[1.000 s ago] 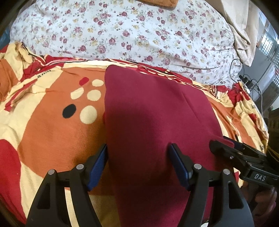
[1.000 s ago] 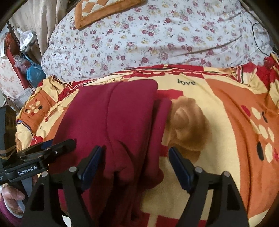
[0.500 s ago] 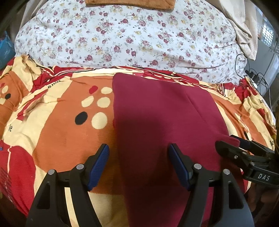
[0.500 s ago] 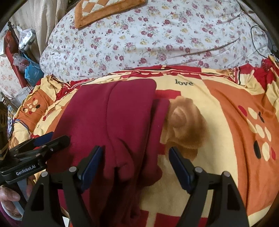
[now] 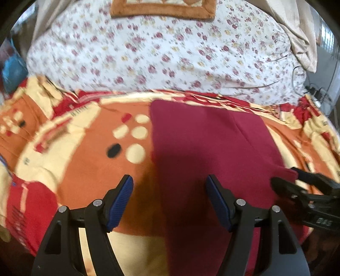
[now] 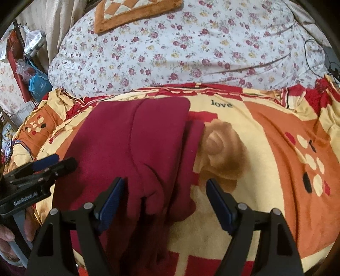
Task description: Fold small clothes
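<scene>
Nearest in the left wrist view, the left hand-held gripper (image 5: 169, 186) hangs with its blue-padded jaws spread wide and nothing gripped between them; the left edge of the dark red garment (image 5: 204, 152) runs through the gap, with the patterned blanket (image 5: 85, 161) showing under the left finger. In the right wrist view the right hand-held gripper (image 6: 164, 191) is likewise wide apart and empty, poised over the garment's bunched, rumpled right side (image 6: 136, 144), whose folds hang toward the near edge of the bed. Each gripper appears at the edge of the other's view: the right one (image 5: 295, 180) at the right border by the garment's right corner, the left one (image 6: 59, 161) at the left border with a hand (image 6: 12, 240) below it.

The garment lies lengthwise in the middle of the orange, red and cream blanket, smooth on its left half, doubled over in layers on its right. To its right the blanket bears the word "love" (image 6: 221, 104).

Farther back lies a floral quilt (image 6: 191, 46), with an orange-bordered cushion (image 6: 136, 12) on top. A cable (image 5: 314, 91) trails at the far right.
</scene>
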Demonstrator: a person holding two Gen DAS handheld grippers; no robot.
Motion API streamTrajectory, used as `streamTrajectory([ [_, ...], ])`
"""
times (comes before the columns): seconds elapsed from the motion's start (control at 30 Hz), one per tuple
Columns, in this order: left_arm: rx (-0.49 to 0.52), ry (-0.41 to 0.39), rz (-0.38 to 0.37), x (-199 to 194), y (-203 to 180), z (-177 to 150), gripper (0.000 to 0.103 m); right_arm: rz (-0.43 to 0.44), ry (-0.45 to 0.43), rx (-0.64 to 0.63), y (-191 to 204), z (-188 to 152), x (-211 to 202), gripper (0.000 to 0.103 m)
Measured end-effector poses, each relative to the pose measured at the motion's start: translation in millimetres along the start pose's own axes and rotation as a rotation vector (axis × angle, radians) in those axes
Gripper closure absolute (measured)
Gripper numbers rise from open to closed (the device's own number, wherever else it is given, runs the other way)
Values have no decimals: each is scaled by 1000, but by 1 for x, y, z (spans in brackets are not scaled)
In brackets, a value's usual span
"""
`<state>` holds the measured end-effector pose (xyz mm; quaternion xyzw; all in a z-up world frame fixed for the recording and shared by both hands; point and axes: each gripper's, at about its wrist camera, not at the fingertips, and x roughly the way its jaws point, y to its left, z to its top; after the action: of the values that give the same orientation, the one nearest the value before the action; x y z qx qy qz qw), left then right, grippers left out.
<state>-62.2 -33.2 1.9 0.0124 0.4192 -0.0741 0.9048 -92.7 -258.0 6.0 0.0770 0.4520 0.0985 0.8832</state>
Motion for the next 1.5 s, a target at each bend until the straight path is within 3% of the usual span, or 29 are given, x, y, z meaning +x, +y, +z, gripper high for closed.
streamTrajectory([
  [0.13, 38, -38, 74, -8, -1, 1, 41, -14, -40, -26, 9, 3, -11, 21],
  [0.57, -15, -63, 75, -19, 7, 3, 41, -48, -91, -87, 31, 4, -25, 21],
  [1.5, -23, -72, 66, -24, 6, 8, 41, -56, -77, -65, 31, 5, -23, 20],
])
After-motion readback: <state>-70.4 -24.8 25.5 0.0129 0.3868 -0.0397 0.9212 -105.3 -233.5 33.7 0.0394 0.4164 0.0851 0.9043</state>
